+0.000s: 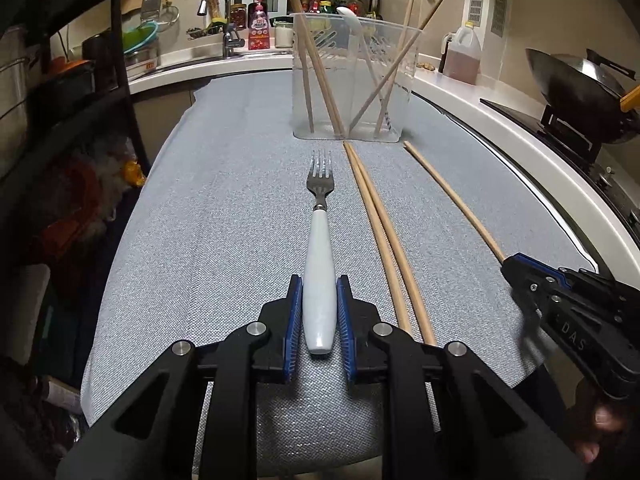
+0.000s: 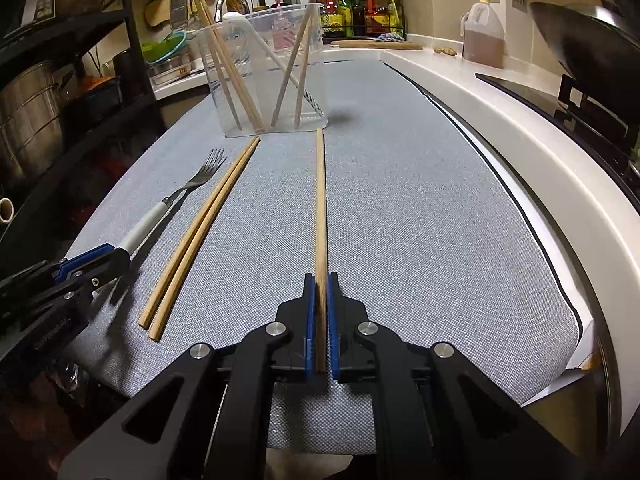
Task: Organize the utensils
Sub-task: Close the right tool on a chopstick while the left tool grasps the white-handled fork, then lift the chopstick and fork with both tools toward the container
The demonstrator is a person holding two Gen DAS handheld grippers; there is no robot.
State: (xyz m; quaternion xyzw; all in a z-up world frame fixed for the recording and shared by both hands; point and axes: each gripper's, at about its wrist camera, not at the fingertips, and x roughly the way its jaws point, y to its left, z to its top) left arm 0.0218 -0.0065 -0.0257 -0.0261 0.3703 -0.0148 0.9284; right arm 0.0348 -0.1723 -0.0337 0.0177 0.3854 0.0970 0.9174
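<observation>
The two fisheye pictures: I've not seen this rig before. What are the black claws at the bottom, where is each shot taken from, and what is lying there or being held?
No robot here: a person holds a hand-held two-finger gripper in each hand, each with a camera looking along its fingers. The left wrist view shows the left gripper with its blue pads closed on the white handle of a fork that lies on the grey cloth. The right wrist view shows the right gripper shut on a single wooden chopstick. Each view also catches the other gripper at its edge. Between them lies a loose pair of chopsticks. Beyond stands a clear plastic holder, already containing several chopsticks and a white spoon.
</observation>
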